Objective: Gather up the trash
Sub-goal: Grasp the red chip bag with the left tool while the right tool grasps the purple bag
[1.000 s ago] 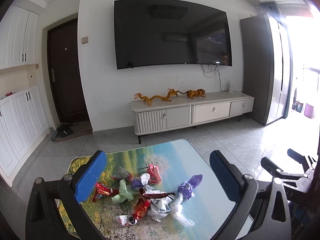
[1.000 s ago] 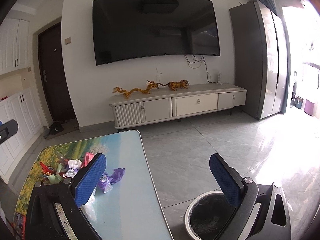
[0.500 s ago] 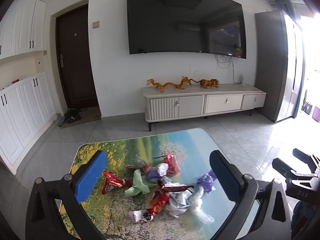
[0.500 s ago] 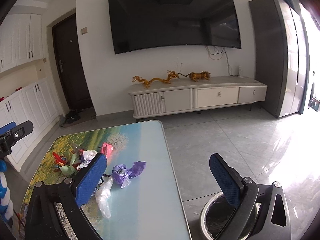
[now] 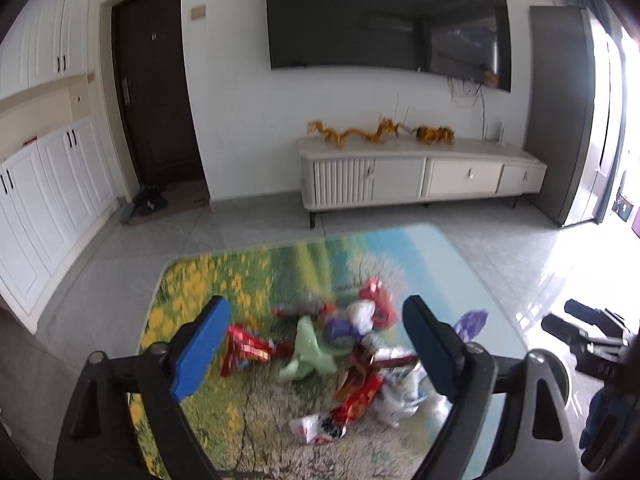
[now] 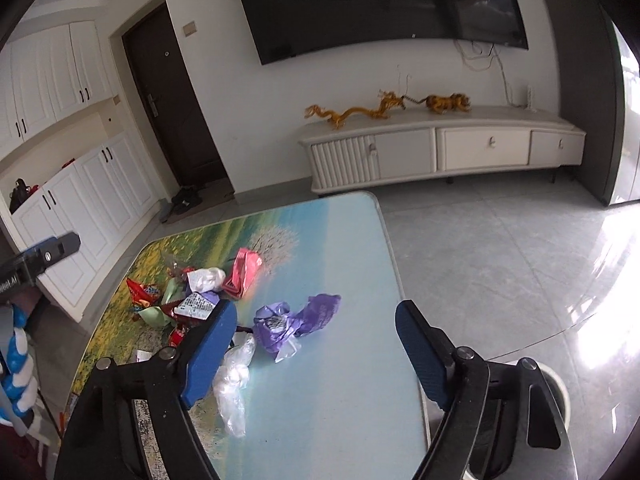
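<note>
A living room with a wall-mounted television [image 5: 384, 16] and a long white cabinet [image 6: 440, 148] framed a table [image 6: 340, 400] printed with a meadow scene, where the trash, a heap of wrappers [image 5: 340, 344], lay uncollected near its middle. By the look of it the job had barely begun: nothing was gripped, and the whole pile was still to go into the bin [image 6: 558, 388] on the floor beside the table. The left gripper [image 5: 316, 340] hung over the heap, its jaws spread but closing, wrappers below and none pinched. The right gripper [image 6: 312, 340] likewise was narrowing its spread jaws above a purple wrapper [image 6: 296, 320] lying apart from the heap. Only the right view showed a clear plastic scrap [image 6: 234, 384] plainly; the left view was blurred.
</note>
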`<state>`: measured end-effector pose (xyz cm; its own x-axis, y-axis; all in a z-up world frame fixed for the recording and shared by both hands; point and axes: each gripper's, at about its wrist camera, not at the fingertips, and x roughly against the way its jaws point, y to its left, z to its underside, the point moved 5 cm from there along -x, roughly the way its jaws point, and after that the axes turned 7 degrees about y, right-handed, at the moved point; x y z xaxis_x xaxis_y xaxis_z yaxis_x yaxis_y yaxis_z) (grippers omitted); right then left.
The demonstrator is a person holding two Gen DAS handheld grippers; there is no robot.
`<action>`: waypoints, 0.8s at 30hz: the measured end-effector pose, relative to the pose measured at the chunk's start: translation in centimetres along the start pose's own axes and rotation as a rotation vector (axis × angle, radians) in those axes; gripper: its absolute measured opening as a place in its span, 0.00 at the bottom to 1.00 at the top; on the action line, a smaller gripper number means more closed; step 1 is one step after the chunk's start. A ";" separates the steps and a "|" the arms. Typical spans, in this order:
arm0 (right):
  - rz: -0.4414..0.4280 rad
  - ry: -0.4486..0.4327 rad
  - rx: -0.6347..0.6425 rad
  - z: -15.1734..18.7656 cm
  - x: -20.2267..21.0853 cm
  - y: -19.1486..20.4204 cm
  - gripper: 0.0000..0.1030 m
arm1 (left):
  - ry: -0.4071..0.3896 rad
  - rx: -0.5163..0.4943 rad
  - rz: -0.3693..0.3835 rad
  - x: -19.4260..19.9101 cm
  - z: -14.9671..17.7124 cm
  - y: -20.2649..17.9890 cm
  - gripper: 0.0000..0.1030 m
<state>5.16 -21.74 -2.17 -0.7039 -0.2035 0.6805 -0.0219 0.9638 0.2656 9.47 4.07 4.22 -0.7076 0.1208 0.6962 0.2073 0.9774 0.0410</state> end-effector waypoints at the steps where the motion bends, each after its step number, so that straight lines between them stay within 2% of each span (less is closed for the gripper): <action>1: -0.011 0.015 0.000 0.0 -0.7 0.1 0.74 | 0.024 0.005 0.013 -0.7 0.7 0.2 0.77; 6: -0.067 0.083 0.014 0.3 -4.1 1.0 0.68 | 0.132 -0.013 0.062 -3.9 4.1 -0.3 0.72; 10: -0.092 0.129 0.028 0.3 -6.5 1.8 0.59 | 0.226 -0.041 0.075 -6.8 6.7 -1.1 0.60; 20: -0.076 0.234 0.071 0.9 -11.4 3.2 0.49 | 0.332 -0.092 0.078 -10.9 10.7 -1.8 0.56; 21: -0.072 0.247 0.067 1.1 -11.9 3.1 0.49 | 0.340 -0.095 0.074 -11.2 10.9 -1.9 0.54; 23: -0.082 0.271 0.047 1.4 -12.8 2.7 0.47 | 0.354 -0.099 0.073 -11.7 11.4 -2.0 0.40; 24: -0.086 0.272 0.042 1.4 -12.8 2.6 0.46 | 0.364 -0.094 0.077 -12.1 11.7 -2.1 0.36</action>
<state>13.14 -16.39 -11.16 -0.4819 -0.3179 0.8165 -0.1065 0.9462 0.3055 9.71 2.62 -12.64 -0.4046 0.1067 0.9082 0.3236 0.9456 0.0331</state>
